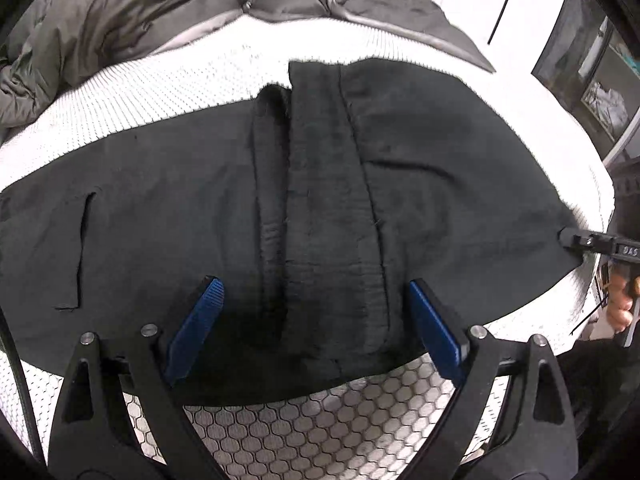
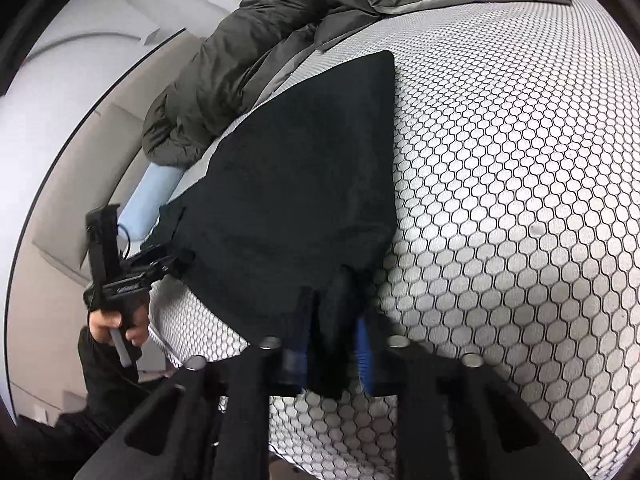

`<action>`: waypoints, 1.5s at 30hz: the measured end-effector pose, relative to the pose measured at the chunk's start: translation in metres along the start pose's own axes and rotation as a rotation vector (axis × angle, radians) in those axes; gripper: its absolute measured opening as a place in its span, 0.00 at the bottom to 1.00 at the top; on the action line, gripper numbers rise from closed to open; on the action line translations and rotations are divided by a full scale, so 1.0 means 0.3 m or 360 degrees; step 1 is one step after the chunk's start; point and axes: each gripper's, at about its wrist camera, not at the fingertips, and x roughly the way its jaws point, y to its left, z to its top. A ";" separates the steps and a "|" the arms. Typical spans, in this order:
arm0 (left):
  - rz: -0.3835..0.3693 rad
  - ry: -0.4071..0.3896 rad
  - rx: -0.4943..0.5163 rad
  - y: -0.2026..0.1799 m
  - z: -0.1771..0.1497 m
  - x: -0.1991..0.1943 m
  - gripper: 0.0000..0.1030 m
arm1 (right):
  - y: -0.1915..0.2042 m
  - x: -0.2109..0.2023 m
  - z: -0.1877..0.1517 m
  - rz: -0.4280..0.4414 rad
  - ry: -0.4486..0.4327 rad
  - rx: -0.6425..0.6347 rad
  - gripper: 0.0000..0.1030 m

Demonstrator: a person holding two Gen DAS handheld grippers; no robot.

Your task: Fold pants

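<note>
Honeycomb-patterned mattress (image 2: 520, 200) carries black pants (image 1: 280, 184); left tool (image 1: 316, 300) gapes wide, right tool (image 2: 332, 344) pinches them.

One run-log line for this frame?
left gripper: open over pants | right gripper: shut on pants | bed

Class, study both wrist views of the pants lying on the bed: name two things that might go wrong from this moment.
1. The right gripper pinches only a small bunch at the edge of the black pants; a pull may slip it free.
2. The left gripper has its jaws wide open around the thick folded band, not gripping. If only the right side lifts, the pants may drag unevenly across the bed cover and wrinkle.
</note>
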 end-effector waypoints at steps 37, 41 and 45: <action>-0.0166 -0.0262 0.0296 -0.204 0.018 -0.058 0.57 | 0.221 0.066 0.040 -0.0502 -0.0318 -0.0529 0.29; -0.0149 -0.0160 0.0493 -0.295 -0.008 0.017 0.68 | 0.295 0.161 0.031 -0.0405 -0.0212 -0.0654 0.34; -0.0145 -0.0103 0.0570 -0.267 -0.027 0.050 0.67 | 0.303 0.233 -0.013 -0.0572 -0.0091 -0.0841 0.34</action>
